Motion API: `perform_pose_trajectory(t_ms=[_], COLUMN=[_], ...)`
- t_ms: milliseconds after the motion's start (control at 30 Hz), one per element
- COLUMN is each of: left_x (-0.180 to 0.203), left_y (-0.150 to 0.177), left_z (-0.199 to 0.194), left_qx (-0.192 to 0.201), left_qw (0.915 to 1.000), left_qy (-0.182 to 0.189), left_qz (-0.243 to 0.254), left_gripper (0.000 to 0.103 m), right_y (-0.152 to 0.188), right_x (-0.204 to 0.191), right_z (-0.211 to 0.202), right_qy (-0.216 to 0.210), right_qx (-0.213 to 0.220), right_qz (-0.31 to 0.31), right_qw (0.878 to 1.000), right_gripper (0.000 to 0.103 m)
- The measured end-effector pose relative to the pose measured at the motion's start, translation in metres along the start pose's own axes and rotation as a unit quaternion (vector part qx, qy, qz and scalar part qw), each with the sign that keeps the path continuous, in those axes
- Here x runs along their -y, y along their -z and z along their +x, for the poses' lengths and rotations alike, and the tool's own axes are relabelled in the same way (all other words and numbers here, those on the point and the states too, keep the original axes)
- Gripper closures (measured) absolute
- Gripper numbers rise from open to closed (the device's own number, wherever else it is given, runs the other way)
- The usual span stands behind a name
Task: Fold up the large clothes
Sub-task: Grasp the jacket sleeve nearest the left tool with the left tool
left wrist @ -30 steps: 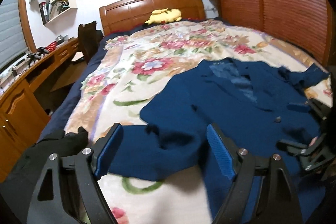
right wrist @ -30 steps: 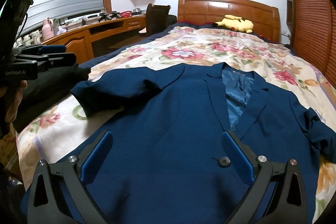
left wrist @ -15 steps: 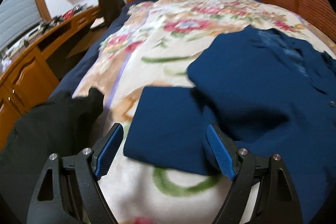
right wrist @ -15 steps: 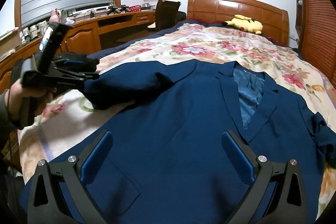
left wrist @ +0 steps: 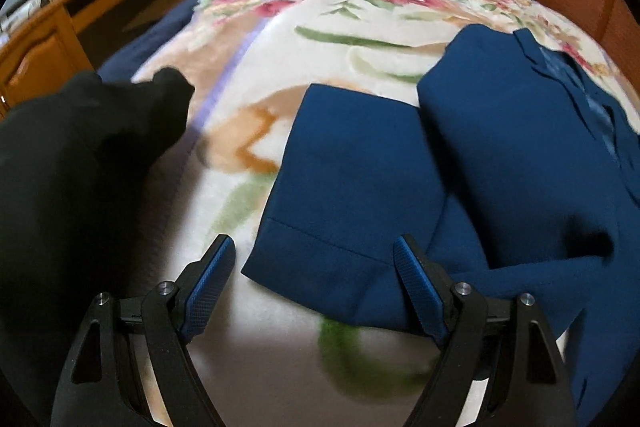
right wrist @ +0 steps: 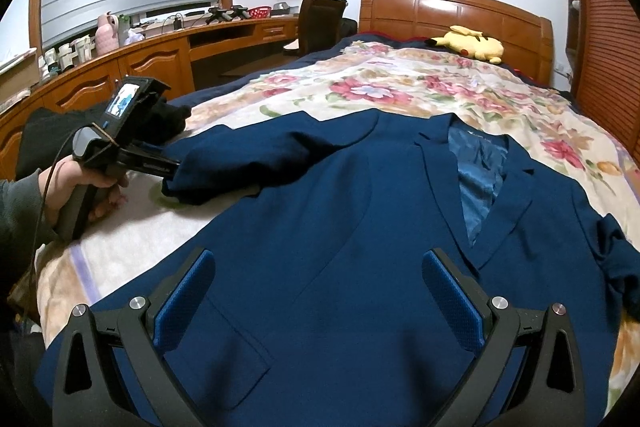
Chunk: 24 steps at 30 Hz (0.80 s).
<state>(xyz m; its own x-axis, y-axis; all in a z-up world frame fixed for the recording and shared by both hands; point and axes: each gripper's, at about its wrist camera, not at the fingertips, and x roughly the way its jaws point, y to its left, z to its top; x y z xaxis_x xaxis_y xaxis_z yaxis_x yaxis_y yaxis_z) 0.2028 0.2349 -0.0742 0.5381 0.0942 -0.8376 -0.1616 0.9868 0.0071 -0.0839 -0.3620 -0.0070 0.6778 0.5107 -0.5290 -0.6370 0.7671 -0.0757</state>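
A navy blue suit jacket [right wrist: 360, 211] lies face up on the flowered blanket [right wrist: 400, 83], lapels and shiny lining towards the headboard. Its left sleeve [left wrist: 352, 179] stretches out sideways, cuff nearest me. My left gripper [left wrist: 314, 283] is open and tilted down, low over the bed, with the cuff edge lying between its blue pads [left wrist: 212, 277] and not pressed. In the right wrist view a hand [right wrist: 80, 183] holds that left gripper [right wrist: 168, 171] at the sleeve's end. My right gripper [right wrist: 318, 295] hangs open above the jacket's lower front, nothing between its fingers.
A black garment [left wrist: 80, 167] is heaped at the bed's left edge, close to the sleeve. A yellow plush toy [right wrist: 472, 45] lies by the wooden headboard [right wrist: 440, 11]. A long wooden desk [right wrist: 140, 63] and a chair [right wrist: 320, 15] run along the left; slatted wardrobe doors [right wrist: 608, 39] stand on the right.
My left gripper has dropped and tipped downward, closing in on the sleeve cuff, which now lies flat between its open fingers. The right gripper has stayed where it was.
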Motion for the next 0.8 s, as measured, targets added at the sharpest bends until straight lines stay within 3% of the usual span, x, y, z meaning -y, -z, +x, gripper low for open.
perform_pose_trajectory(t_ms=[67,167,200,233,333,533,667,800], left_x=[-0.001,0.009,0.013,0.019,0.039,0.089,0.135,0.174], left_y=[0.000,-0.003,-0.003,-0.003,-0.005,-0.009,-0.006,-0.003], left_z=[0.001,-0.004,-0.006,-0.011,-0.034,-0.104,-0.150,-0.179], left_qx=[-0.005,-0.005,-0.006,-0.005,0.027,0.110,0.160,0.182], left_qw=[0.9999,0.9995,0.9993,0.9990,0.9993,0.9916,0.9806,0.9706], left_qy=[0.010,0.030,0.038,0.044,0.014,0.042,0.074,0.108], left_qz=[-0.007,0.000,0.003,0.008,0.022,0.053,0.085,0.115], left_gripper=[0.024,0.061,0.082,0.089,0.091,0.092,0.092,0.092], right_y=[0.000,0.001,0.001,0.001,0.004,0.019,0.027,0.030], right_x=[0.000,0.000,0.001,0.001,0.002,0.016,0.029,0.039], right_z=[-0.001,-0.006,-0.009,-0.014,-0.030,-0.057,-0.073,-0.089], right_qy=[0.000,-0.008,-0.007,-0.005,0.000,0.018,0.034,0.051], right_qx=[0.001,0.004,0.006,0.010,0.021,0.025,0.030,0.041], right_qz=[-0.001,-0.002,-0.002,-0.003,-0.010,-0.002,0.010,0.021], right_qw=[1.000,1.000,1.000,1.000,1.000,1.000,0.999,0.998], right_gripper=[0.000,0.000,0.000,0.000,0.000,0.000,0.000,0.000])
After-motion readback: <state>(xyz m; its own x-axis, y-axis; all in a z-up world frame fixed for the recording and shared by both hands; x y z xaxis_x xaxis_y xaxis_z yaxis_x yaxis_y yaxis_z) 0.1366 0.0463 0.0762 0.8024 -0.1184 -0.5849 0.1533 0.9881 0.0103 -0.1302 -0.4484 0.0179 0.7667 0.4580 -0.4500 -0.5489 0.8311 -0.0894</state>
